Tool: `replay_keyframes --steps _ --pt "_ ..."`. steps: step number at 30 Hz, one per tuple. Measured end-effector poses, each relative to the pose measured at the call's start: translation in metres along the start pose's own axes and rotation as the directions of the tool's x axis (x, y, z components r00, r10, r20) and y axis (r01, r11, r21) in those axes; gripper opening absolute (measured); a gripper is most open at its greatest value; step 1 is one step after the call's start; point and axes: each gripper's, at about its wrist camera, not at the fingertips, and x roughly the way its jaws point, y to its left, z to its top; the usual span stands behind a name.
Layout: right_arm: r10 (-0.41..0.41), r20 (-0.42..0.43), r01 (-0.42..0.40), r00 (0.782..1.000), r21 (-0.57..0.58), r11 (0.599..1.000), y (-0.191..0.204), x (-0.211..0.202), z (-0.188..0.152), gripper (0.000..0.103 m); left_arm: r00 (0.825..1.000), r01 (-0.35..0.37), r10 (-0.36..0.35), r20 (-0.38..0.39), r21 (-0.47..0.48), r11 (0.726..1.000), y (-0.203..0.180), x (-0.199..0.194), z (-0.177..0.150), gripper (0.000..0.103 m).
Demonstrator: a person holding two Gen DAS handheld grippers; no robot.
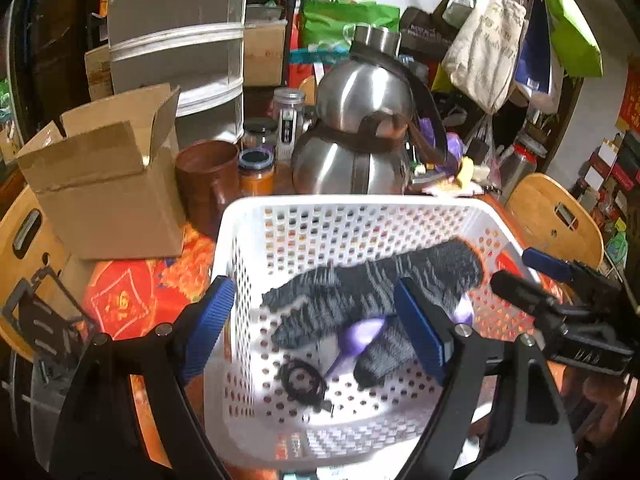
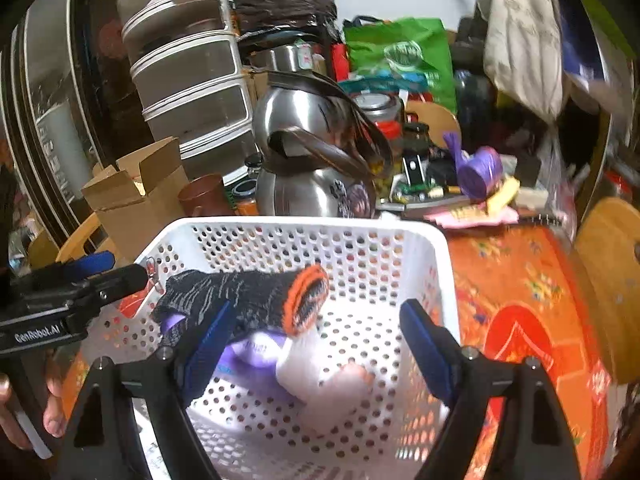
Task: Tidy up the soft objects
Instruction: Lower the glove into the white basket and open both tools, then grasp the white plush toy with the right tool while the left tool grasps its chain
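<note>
Gloves-wise, your dark knit glove [image 1: 372, 300] with the orange cuff sits inside the white perforated basket [image 1: 352, 216], over something purple [image 1: 360, 336] and a white sock [image 2: 320, 376]. Your left gripper [image 1: 316, 324] and right gripper [image 2: 320, 348] both hang over the basket, jaws wide, gripping nothing.

A bench [image 2: 520, 280] draped in an orange-red patterned cloth is carrying a white perforated plastic basket [image 1: 360, 208], an open brown cardboard box [image 1: 100, 184], a brown ceramic mug [image 1: 208, 172], an orange lidded jar [image 1: 256, 172] and two stacked stainless-steel kettles [image 1: 360, 128] just behind the basket.
</note>
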Motion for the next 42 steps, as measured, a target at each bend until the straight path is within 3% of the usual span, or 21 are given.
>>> replay_keyframes --steps 9,14,19,26,36,40,42 --pt "0.019 0.006 -0.019 1.000 -0.005 1.000 0.010 -0.047 -0.041 0.084 1.000 0.017 -0.017 0.010 0.005 1.000 -0.007 -0.051 -0.046 0.080" --pt "0.043 0.037 -0.043 0.998 -0.004 0.999 0.010 -0.086 -0.083 0.084 0.999 0.034 -0.034 0.029 0.010 0.999 -0.005 -0.089 -0.101 0.081" --pt "0.045 0.021 -0.045 0.999 -0.022 0.999 0.018 -0.109 -0.125 0.084 0.997 0.071 -0.071 -0.015 -0.040 0.997 0.008 -0.093 -0.147 0.081" --pt "0.073 -0.016 -0.073 0.997 0.002 0.997 0.028 -0.112 -0.177 0.084 0.993 0.103 -0.107 -0.044 -0.077 0.992 0.013 -0.095 -0.185 0.081" --pt "0.052 0.025 -0.052 0.998 -0.004 0.999 0.025 -0.156 -0.242 0.083 0.981 0.191 -0.192 -0.011 -0.045 0.981 -0.039 -0.130 -0.264 0.081" --pt "0.041 0.008 -0.041 0.999 -0.024 0.999 0.025 -0.158 -0.255 0.057 0.969 0.238 -0.242 -0.053 -0.060 0.969 -0.061 -0.118 -0.286 0.081" --pt "0.050 -0.010 -0.051 0.999 -0.031 0.998 0.025 -0.153 -0.255 0.053 0.964 0.254 -0.257 -0.072 -0.051 0.966 -0.071 -0.113 -0.291 0.081"
